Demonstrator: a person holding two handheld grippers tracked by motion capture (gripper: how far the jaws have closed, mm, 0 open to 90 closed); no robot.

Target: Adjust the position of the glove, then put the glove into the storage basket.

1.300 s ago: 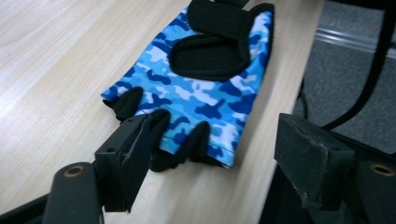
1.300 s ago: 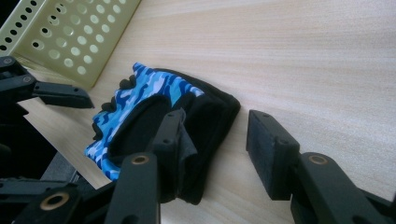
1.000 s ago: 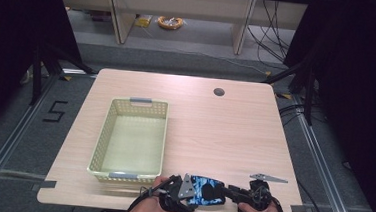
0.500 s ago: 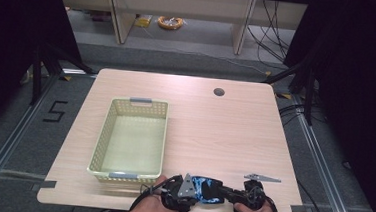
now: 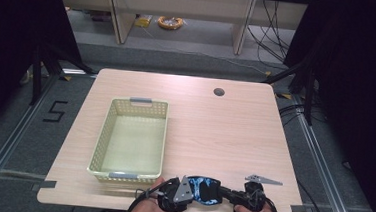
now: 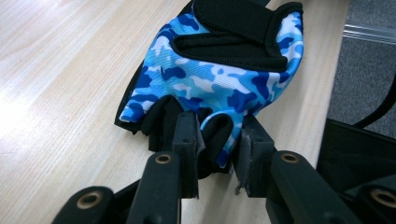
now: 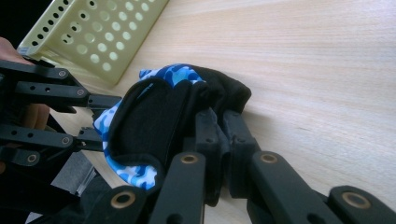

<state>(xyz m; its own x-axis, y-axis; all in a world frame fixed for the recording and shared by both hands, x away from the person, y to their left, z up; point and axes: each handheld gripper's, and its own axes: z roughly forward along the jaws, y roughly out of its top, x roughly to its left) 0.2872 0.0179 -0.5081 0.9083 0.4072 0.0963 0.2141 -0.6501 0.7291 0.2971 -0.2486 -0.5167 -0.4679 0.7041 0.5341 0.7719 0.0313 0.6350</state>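
Fingerless glove (image 6: 219, 79): blue-and-white camouflage fabric, black palm and wrist strap; lies flat at the surface's near edge, bottom centre of the high view.

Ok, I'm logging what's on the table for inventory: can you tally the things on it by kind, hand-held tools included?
Glove, blue camouflage with black: 1
Basket, pale yellow plastic: 1
Tongs, one pair in each hand, both clamped on the glove: 2 (left tongs, right tongs)
Total: 4
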